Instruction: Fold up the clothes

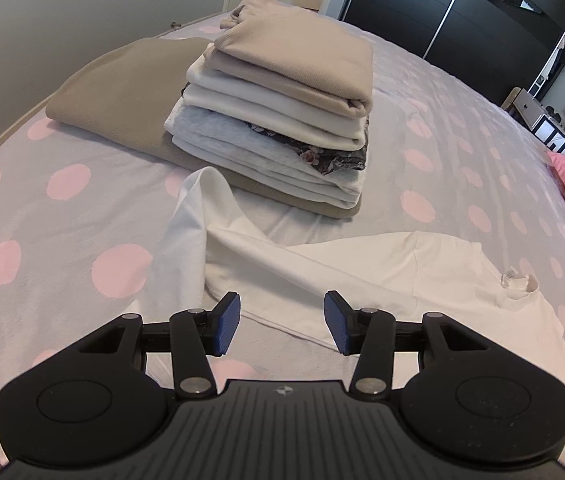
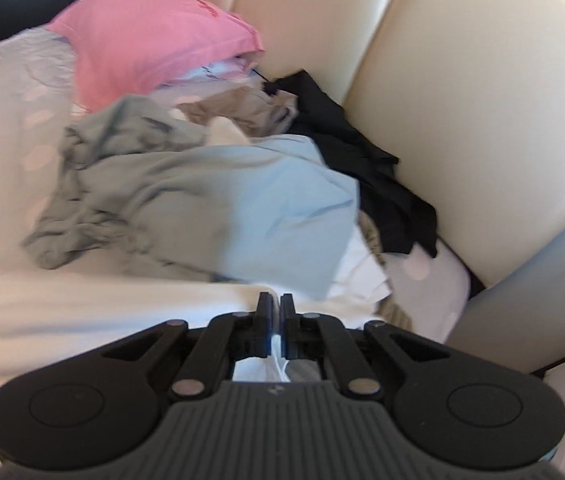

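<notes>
A white cotton long-sleeved shirt (image 1: 382, 276) is lying flat along the bed's near edge; its hem is being pinched by the right gripper (image 2: 276, 316), while the left gripper (image 1: 282, 322), jaws wide, is hovering over its folded sleeve.

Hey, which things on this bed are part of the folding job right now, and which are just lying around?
Part of the job:
white shirt, spread on the bed
right tool, shut on white fabric
left tool, open above the shirt
folded stack
unfolded clothes pile

Just lying about:
pink pillow
cream headboard
black wardrobe
</notes>
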